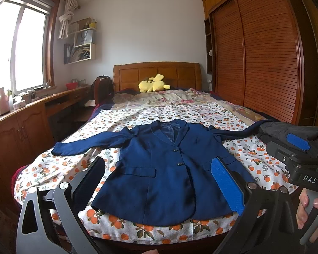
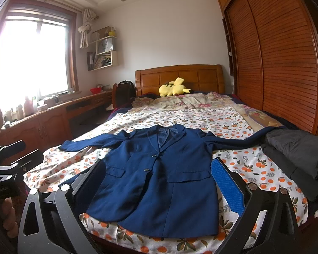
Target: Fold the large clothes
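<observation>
Two grippers up, both off the cloth. Left wrist view: my left gripper hangs above the foot of the bed, fingers spread wide, nothing between them. The blazer lies face up and flat on the orange-print sheet, buttoned, collar toward the headboard, sleeves out to either side. My right gripper shows at the right edge, near the dark folded clothes; I cannot tell its opening from here. Right wrist view: right gripper wide open and empty, hovering over the blazer hem. Dark clothes sit at the bed's right edge, just beside the right sleeve. A yellow plush rests against the headboard.
</observation>
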Tool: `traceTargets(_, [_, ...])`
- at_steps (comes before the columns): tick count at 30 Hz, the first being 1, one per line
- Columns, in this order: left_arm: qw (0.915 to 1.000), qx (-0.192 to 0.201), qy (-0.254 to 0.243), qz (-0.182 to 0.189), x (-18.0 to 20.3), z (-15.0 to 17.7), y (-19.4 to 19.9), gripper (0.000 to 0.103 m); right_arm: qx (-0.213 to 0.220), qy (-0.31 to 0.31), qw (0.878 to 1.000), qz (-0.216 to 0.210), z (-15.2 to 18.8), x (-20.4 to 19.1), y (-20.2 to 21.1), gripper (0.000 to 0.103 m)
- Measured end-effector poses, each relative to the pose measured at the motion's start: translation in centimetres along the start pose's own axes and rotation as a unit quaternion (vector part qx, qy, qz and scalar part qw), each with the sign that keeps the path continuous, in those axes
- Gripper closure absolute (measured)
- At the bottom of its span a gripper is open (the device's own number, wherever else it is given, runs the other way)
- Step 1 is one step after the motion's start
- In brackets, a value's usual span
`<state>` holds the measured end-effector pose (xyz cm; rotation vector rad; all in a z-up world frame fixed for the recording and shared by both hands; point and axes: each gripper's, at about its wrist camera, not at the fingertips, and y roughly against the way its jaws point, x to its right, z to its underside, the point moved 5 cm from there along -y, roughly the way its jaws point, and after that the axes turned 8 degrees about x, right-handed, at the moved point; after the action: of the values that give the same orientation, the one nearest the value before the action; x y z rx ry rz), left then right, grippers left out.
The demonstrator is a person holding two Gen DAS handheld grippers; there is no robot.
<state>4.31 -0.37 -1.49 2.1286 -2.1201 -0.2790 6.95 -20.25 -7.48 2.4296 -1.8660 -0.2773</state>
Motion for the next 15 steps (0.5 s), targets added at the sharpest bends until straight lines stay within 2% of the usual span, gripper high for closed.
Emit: traceTargets(15, [1.0,0.002,0.0,0.001,0.14,-0.25,0.23,0.002,0.002,0.0,1.0,0.004,0.21,0.23,-0.35,0.007])
